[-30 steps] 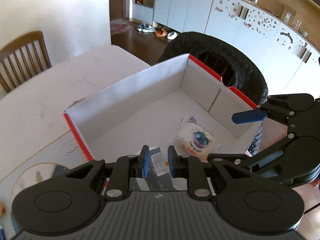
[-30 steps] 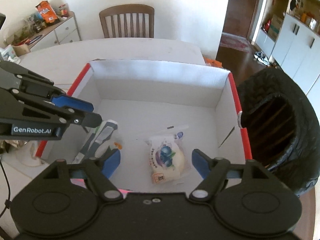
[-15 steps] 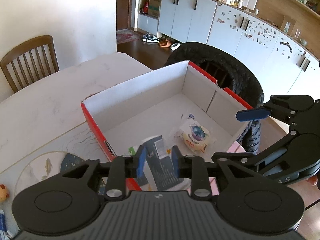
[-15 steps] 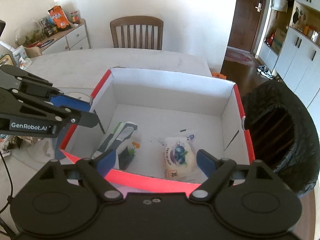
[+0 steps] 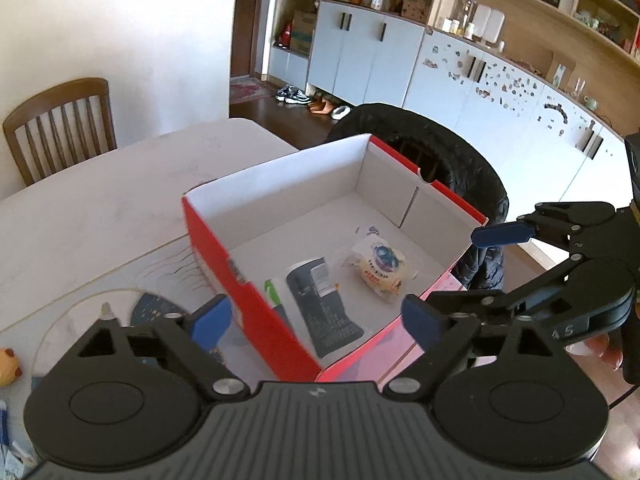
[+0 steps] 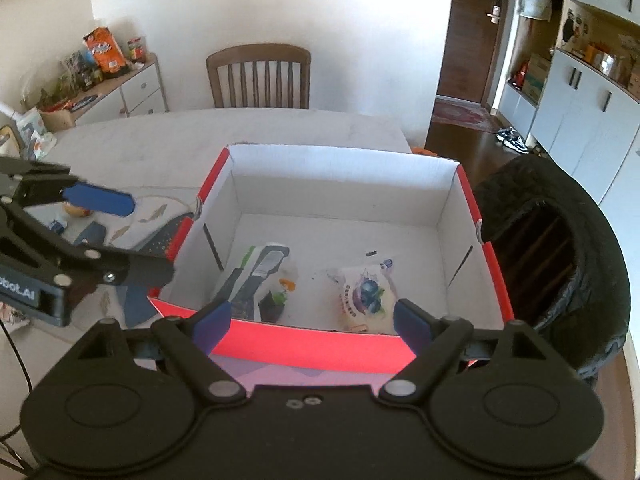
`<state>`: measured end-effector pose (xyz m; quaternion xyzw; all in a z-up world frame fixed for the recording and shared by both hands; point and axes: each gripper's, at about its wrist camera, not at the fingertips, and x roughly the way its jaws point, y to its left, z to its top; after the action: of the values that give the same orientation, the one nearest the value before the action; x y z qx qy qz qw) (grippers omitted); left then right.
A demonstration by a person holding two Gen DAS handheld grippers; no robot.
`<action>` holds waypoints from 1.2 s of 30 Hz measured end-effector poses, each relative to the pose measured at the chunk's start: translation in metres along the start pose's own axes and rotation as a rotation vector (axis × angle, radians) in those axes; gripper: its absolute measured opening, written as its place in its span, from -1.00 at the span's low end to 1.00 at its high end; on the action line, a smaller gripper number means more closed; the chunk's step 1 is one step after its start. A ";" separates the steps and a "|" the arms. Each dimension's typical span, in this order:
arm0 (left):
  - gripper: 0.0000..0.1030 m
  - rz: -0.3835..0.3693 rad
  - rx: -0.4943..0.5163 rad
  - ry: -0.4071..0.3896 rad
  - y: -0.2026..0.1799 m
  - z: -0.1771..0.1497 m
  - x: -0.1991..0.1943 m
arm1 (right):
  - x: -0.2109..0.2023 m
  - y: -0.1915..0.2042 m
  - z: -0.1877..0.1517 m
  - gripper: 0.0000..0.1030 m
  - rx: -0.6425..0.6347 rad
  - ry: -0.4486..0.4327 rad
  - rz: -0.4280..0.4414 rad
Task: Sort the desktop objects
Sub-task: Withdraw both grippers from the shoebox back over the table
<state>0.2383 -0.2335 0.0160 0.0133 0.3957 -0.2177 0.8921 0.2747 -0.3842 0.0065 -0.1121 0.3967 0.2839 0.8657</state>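
Two hand-held grippers hover over the near edge of a red shoebox (image 5: 208, 236) on a pale dining table (image 5: 92, 200). The left gripper (image 5: 316, 322) has its blue-padded jaws swinging apart, nothing between them; the right gripper (image 6: 310, 320) also stands spread wide and empty. Inside the white-lined box, a dark flat packet (image 5: 320, 304) with a green-and-white strip beside it lies toward the left wall, and a round wrapped snack (image 5: 380, 270) bearing what looks like a blueberry picture rests just to its right, apart from it. A black furry chair (image 6: 560, 240) sits beyond the box's right side.
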 end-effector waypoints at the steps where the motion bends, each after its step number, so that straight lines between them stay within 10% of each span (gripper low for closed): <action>1: 1.00 -0.001 -0.009 -0.004 0.004 -0.002 -0.003 | -0.001 0.003 0.000 0.71 0.000 -0.004 0.000; 36: 1.00 0.153 -0.045 -0.038 0.136 -0.125 -0.122 | 0.032 0.187 0.011 0.71 0.001 -0.017 0.005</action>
<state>0.1332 -0.0395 -0.0027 0.0194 0.3815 -0.1400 0.9135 0.1896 -0.2147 -0.0040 -0.1083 0.3896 0.2866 0.8685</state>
